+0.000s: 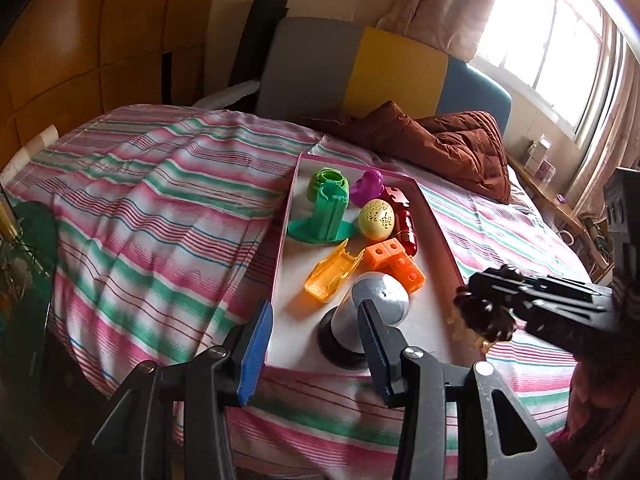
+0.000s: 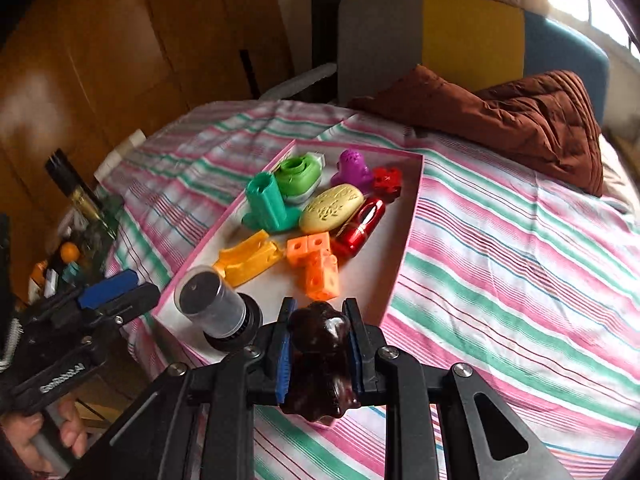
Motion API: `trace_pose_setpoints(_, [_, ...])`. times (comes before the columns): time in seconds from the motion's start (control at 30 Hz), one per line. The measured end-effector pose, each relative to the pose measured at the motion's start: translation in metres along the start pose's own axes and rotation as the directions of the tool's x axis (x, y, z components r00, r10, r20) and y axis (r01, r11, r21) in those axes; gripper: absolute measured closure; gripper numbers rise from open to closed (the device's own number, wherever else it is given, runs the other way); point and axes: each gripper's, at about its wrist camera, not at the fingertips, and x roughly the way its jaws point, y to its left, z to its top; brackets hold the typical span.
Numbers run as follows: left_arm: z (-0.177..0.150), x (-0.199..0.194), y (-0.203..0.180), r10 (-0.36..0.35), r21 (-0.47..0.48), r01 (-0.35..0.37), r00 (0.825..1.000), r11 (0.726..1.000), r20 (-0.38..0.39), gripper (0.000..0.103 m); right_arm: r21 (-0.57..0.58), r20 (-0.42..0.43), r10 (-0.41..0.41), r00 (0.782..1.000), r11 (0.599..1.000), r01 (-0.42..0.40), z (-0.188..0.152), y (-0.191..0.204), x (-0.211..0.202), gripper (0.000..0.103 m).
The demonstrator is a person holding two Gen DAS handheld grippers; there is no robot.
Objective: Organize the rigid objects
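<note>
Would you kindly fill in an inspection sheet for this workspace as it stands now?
Surface: striped bedsheet under a pink-rimmed tray.
Job's things: in the tray, green pieces, yellow egg, purple toy, red capsule, orange cubes, yellow piece, clear cylinder.
Clutter: brown quilt.
Grippers: left gripper open at the tray's near edge; right gripper shut on a dark brown figure.
Cables: nothing seen.
Surroundings: wooden wardrobe, window, headboard.
</note>
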Motion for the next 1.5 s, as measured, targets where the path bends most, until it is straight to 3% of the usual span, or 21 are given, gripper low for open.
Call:
trace_pose_setpoints(0.47, [-0.005,0.000,0.008,-0.007,-0.020,0.007,1.000,1.000,-0.005,0.058,-0.144,0.013,-0.124,0.992,0.982,0.124,-0.004,0.034,0.024,0.080])
trace_pose_setpoints(1.07, [-0.008,0.004,0.006,-0.006,-0.016,0.006,1.000,1.000,-0.028,0.058,-0.113,-0.010,-0.105,0.994,0.988,0.104,-0.008,0.033,0.037,0.079])
trace_pose_setpoints(1.37, [-0.008,0.003,0.007,-0.008,-0.035,0.007,0.999,0.999,-0.051,0.058,0.004,0.083,-0.074,0.994,0.997,0.074,-0.004,0.009,0.007,0.059])
trace_pose_setpoints(1.5, [-0.006,0.009,0.005,0.031,-0.027,-0.034,0.994,0.999,-0.101,0.058,0.076,0.115,-0.082,0.990,0.994,0.073,-0.003,-0.007,-0.009,0.054])
